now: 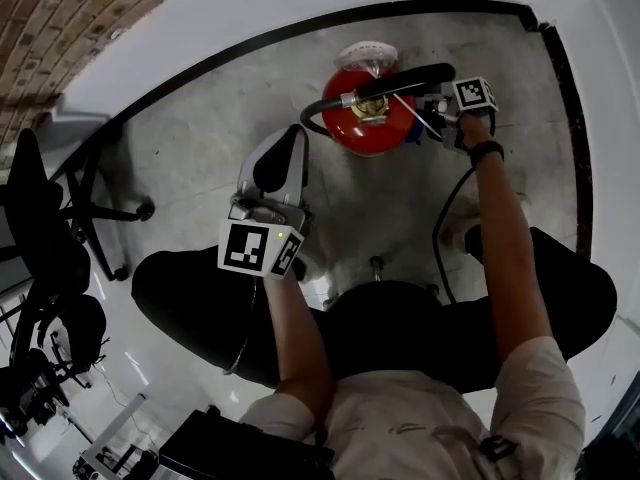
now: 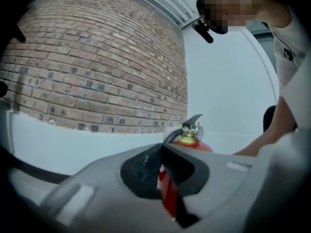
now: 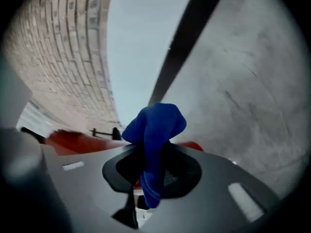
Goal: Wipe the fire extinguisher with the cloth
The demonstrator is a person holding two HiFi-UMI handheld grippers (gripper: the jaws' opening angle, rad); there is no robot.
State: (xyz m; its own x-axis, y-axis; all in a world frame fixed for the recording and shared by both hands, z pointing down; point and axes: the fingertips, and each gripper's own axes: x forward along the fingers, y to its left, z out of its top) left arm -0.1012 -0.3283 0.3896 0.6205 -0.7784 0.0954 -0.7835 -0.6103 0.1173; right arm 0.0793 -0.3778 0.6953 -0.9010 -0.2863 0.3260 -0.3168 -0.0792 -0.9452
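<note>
Farthest left of the fire extinguisher [image 1: 362, 128], by the edge of the head view, stands a black office chair [image 1: 45, 228] on the pale floor [image 1: 200, 138]. Nearer, but still left of the extinguisher and well short of touching it, hangs the left gripper [image 1: 293, 136]. In its own view its fingers [image 2: 143, 166] meet at the tips with nothing between them (the red seen through the slit lower down is the extinguisher's body behind).

The extinguisher itself stands upright on the floor, close to the white wall and its black skirting. Its black hose [image 1: 312, 114] curls off its left side and its black handle [image 1: 410, 76] points right. From the left gripper view it [image 2: 192, 141] rises just past the fingertips [image 2: 161, 148], with a brick wall [image 2: 97, 57] to its left.

At the extinguisher's right side, just under the handle, sits the right gripper [image 1: 430, 118]. Its fingers [image 3: 179, 171] are clamped on a blue cloth [image 3: 154, 125], which bunches up past the tips; the red body [image 3: 73, 141] lies right behind it. Whether cloth and red metal touch I cannot tell.
</note>
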